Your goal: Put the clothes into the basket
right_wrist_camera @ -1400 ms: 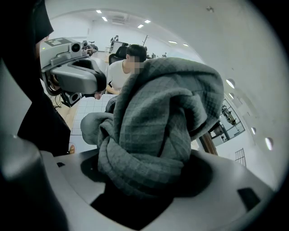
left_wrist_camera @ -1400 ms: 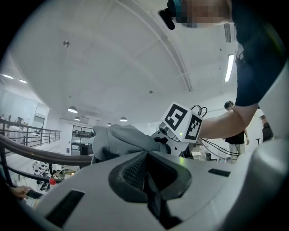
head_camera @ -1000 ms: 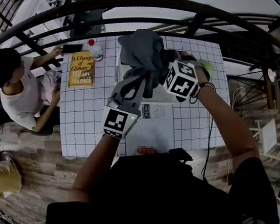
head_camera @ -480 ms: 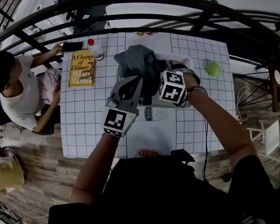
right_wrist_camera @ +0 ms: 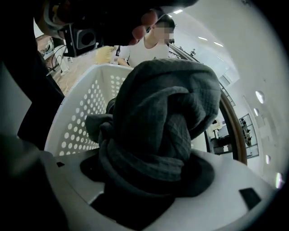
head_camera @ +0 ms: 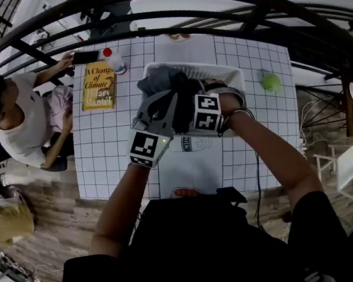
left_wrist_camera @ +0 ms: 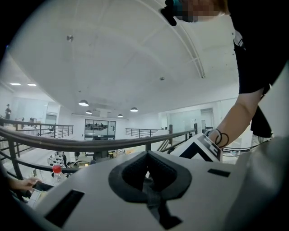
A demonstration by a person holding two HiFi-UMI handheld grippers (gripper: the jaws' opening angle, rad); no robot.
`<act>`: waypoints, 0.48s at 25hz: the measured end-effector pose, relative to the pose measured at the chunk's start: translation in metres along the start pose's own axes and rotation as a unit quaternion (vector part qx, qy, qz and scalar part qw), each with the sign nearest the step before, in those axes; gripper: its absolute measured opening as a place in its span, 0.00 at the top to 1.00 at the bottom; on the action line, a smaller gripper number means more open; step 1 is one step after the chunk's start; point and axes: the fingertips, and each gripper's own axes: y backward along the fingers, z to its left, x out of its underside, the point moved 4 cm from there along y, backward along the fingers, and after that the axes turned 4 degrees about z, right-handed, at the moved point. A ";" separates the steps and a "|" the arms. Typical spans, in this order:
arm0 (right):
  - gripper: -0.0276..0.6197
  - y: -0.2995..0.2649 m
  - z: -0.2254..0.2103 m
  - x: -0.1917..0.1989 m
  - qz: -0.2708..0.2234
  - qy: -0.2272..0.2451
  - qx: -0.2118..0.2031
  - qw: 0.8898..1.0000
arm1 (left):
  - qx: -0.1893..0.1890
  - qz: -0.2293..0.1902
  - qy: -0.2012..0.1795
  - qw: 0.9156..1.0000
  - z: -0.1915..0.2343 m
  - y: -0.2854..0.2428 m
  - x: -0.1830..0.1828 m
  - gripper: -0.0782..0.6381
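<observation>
A dark grey garment (head_camera: 157, 81) hangs bunched over the left end of the white perforated basket (head_camera: 224, 72), which stands on the gridded table. Both grippers hold it. My left gripper (head_camera: 160, 107) reaches in from the lower left, shut on a thin fold of the cloth (left_wrist_camera: 151, 198). My right gripper (head_camera: 195, 104) points steeply down beside it. In the right gripper view a thick wad of the garment (right_wrist_camera: 162, 113) fills the right gripper (right_wrist_camera: 144, 180), with the basket's wall (right_wrist_camera: 83, 108) just below. The fingertips are buried in cloth.
On the white gridded table (head_camera: 100, 154) lie a yellow book (head_camera: 98, 86), a red-capped bottle (head_camera: 113, 61) and a green ball (head_camera: 270, 82). A person (head_camera: 14, 124) sits at the table's left side by a phone (head_camera: 85, 57). A dark railing (head_camera: 223, 7) curves behind.
Both grippers have come down with the garment, from well above the basket to its left end. The bundle now hangs lower, at the basket's rim.
</observation>
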 end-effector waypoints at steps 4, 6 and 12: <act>0.36 -0.021 0.006 0.003 0.003 0.005 -0.013 1.000 | 0.000 0.006 0.002 1.000 0.003 -0.010 0.005 0.89; 0.36 -0.031 0.010 0.004 0.003 0.005 -0.022 1.000 | 0.001 0.009 0.003 1.000 0.004 -0.014 0.007 0.89; 0.36 -0.054 0.018 0.009 0.005 0.005 -0.038 0.999 | 0.004 0.018 0.003 1.000 0.006 -0.026 0.016 0.89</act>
